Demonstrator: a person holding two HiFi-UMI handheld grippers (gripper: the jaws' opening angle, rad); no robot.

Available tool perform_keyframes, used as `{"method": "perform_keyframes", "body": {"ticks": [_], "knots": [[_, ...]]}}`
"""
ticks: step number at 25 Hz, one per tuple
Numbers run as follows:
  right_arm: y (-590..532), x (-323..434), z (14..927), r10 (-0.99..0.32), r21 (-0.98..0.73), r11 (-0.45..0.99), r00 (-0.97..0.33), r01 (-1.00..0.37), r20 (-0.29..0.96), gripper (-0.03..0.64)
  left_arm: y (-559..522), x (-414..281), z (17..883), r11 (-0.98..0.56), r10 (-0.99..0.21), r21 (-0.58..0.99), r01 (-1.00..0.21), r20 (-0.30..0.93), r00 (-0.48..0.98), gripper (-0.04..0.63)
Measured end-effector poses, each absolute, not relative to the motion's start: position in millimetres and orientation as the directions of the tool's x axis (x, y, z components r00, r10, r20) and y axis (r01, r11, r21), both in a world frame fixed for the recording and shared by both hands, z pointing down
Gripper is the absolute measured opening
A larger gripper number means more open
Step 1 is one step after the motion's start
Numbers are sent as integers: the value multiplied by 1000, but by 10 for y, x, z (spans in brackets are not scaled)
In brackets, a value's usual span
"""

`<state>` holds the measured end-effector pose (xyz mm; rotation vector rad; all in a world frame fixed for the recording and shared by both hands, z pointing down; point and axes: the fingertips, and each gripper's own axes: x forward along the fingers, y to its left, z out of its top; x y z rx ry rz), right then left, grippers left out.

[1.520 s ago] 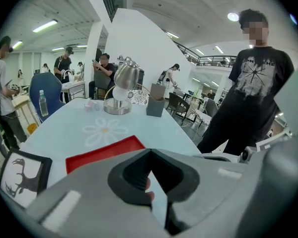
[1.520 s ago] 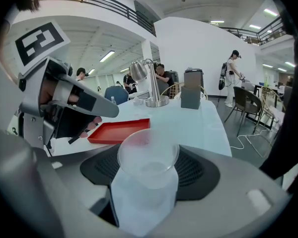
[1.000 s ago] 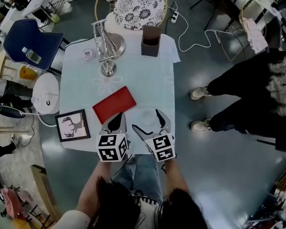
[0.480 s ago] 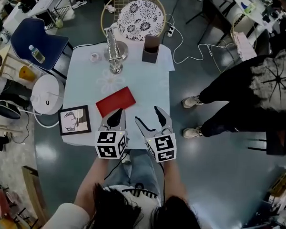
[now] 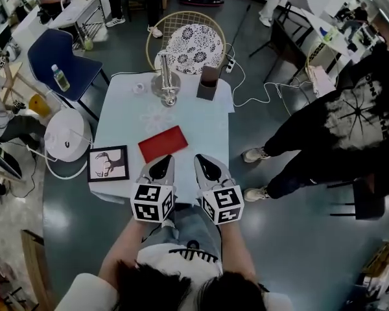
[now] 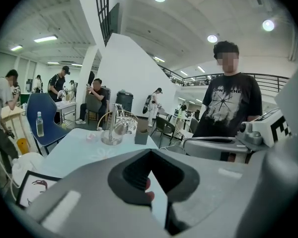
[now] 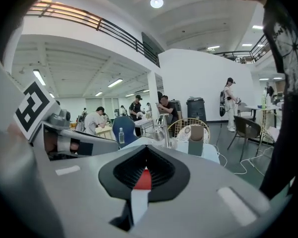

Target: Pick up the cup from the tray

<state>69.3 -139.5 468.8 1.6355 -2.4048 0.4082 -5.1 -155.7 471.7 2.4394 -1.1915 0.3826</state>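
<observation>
Currently both tools hang over the near edge of the bench (image 5: 201,118). Left tool (image 5: 163,162): jaws together, empty. Right tool (image 5: 201,159): jaws have just closed, nothing between them. The cup (image 5: 140,87), as best I can tell, is the small pale thing at the far end, just beside the stand (image 5: 165,76), well apart from both. Looks like a parked pose; you'll need to open one before reaching.

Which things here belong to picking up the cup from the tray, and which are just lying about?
Job: red flat rectangular tray; left gripper and right gripper, both shut and empty. No cup shows on the tray.
Lying about: black-framed deer picture; silver metal stand; brown upright box.
</observation>
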Motion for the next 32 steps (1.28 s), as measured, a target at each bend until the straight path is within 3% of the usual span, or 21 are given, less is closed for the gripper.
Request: {"method": "perform_keyframes", "body": {"ticks": [10, 24, 32], "knots": [[-1255, 358, 4368, -868, -70, 409, -411, -910, 278, 21, -1420, -279, 4568, -552, -717, 208, -808, 377, 587, 0], [-1171, 204, 4430, -871, -38, 389, -381, -921, 311, 21, -1383, -508, 4585, -571, -721, 139, -809, 387, 575, 0], [-1146, 241, 4434, -875, -45, 373, -367, -927, 314, 21, -1385, -443, 4521, -574, -717, 176, -800, 365, 595, 0]]}}
